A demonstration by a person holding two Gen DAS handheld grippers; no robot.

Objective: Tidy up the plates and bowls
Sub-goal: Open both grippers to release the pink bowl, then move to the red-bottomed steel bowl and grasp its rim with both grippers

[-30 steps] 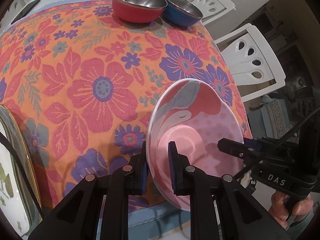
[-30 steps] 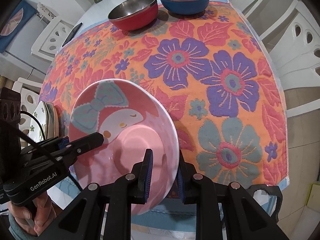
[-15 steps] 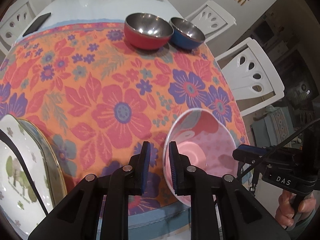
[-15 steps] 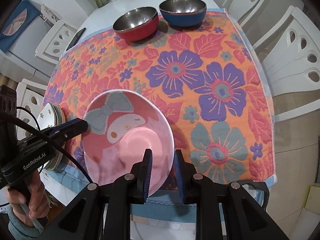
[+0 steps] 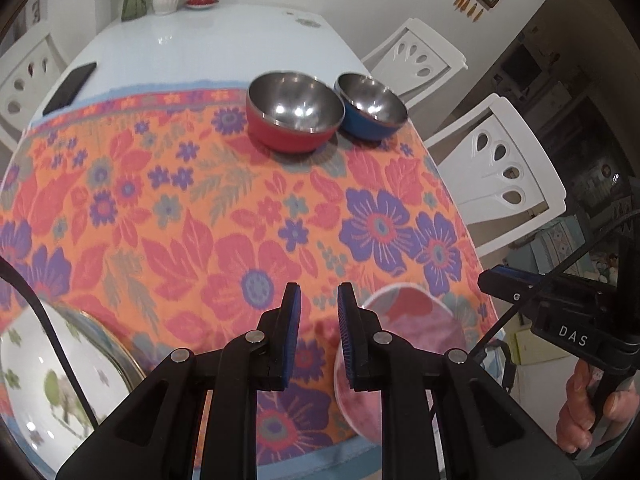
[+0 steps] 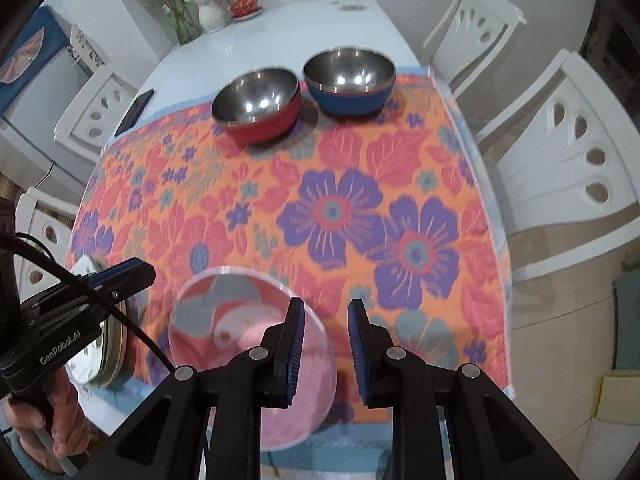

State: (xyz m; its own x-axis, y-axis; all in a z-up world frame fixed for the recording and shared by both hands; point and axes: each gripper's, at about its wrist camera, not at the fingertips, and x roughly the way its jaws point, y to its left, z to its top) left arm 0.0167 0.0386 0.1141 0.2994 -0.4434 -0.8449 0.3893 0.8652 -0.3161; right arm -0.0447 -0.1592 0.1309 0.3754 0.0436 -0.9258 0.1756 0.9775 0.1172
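Note:
A pink cartoon-print bowl [image 6: 240,320] sits on the floral cloth near the table's front edge; it also shows in the left wrist view [image 5: 412,320]. My right gripper [image 6: 326,344] is open just right of the bowl, its left finger over the rim. My left gripper [image 5: 318,328] is open and empty, just left of the bowl. A red steel bowl [image 5: 294,118] and a blue steel bowl [image 5: 370,106] stand side by side at the far end of the cloth. A stack of white patterned plates [image 5: 52,380] lies at the front left.
White chairs [image 6: 568,160] stand around the table. A black phone [image 5: 70,88] lies on the bare white tabletop [image 5: 192,44] beyond the cloth. A vase [image 6: 210,16] with flowers stands at the far end.
Both grippers have let go of the pink bowl, opened and pulled back and up. The bowl now rests on the cloth near the front edge.

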